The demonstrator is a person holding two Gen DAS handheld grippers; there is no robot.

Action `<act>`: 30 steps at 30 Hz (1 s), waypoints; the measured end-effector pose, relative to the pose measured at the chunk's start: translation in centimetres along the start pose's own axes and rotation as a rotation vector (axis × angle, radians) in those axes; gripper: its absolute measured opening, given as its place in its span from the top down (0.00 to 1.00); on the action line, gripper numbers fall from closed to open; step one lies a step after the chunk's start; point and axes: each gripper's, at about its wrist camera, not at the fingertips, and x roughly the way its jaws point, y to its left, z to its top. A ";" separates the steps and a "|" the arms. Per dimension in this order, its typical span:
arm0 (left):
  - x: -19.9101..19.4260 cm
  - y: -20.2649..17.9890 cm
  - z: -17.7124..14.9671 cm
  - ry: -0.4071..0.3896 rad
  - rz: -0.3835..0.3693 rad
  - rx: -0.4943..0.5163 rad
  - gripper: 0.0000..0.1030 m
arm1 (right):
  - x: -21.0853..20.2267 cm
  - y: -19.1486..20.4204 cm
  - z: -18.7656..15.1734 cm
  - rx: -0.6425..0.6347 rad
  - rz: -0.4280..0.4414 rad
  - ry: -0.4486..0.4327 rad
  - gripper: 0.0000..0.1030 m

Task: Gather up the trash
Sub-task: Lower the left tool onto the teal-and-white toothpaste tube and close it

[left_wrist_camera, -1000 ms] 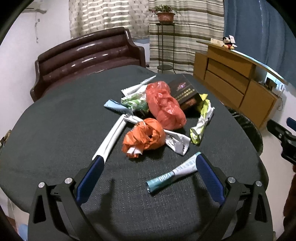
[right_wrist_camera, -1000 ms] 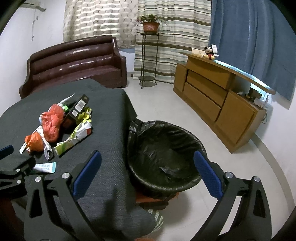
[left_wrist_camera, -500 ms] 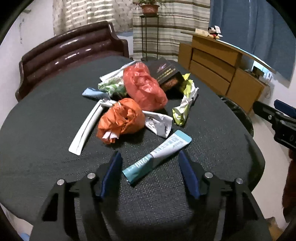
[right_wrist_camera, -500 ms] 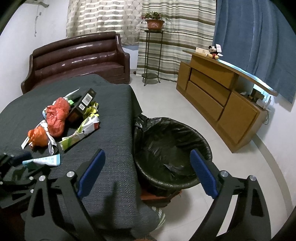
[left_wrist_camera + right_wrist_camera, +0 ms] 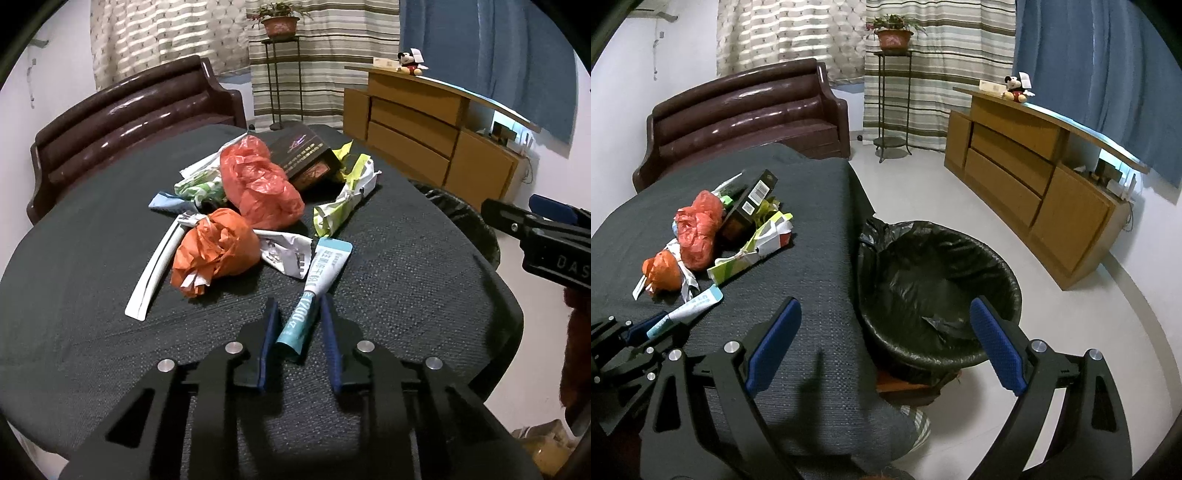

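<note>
My left gripper (image 5: 297, 310) is shut on the near end of a teal and white tube (image 5: 317, 284) that lies on the dark table (image 5: 74, 280). Beyond it lies a trash pile: an orange crumpled bag (image 5: 214, 251), a red plastic bag (image 5: 258, 184), a yellow-green wrapper (image 5: 343, 203), a black box (image 5: 303, 155) and a white strip (image 5: 155, 269). My right gripper (image 5: 882, 328) is open and empty, held over the table edge beside a bin lined with a black bag (image 5: 938, 295). The tube also shows in the right wrist view (image 5: 690, 306).
A brown leather sofa (image 5: 746, 114) stands behind the table. A wooden sideboard (image 5: 1034, 166) runs along the right wall with a plush toy (image 5: 1015, 88) on top. A plant stand (image 5: 892, 92) is by the curtains. The right gripper shows at the right edge of the left wrist view (image 5: 546, 236).
My left gripper has moved in on the tube and closed from wide open onto its near end. The right gripper has stayed open and shifted slightly over the table edge.
</note>
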 end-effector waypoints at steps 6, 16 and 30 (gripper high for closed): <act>0.4 0.1 0.3 -0.007 0.016 -0.003 0.59 | 0.4 -0.5 0.0 0.002 0.004 0.006 0.12; 1.0 -0.7 0.9 -0.023 -0.008 0.013 0.77 | 0.9 -0.6 -0.3 0.006 0.002 0.011 0.12; -1.3 -1.1 1.0 -0.051 -0.072 0.036 0.87 | 0.4 -0.5 -0.1 -0.005 -0.004 -0.001 0.12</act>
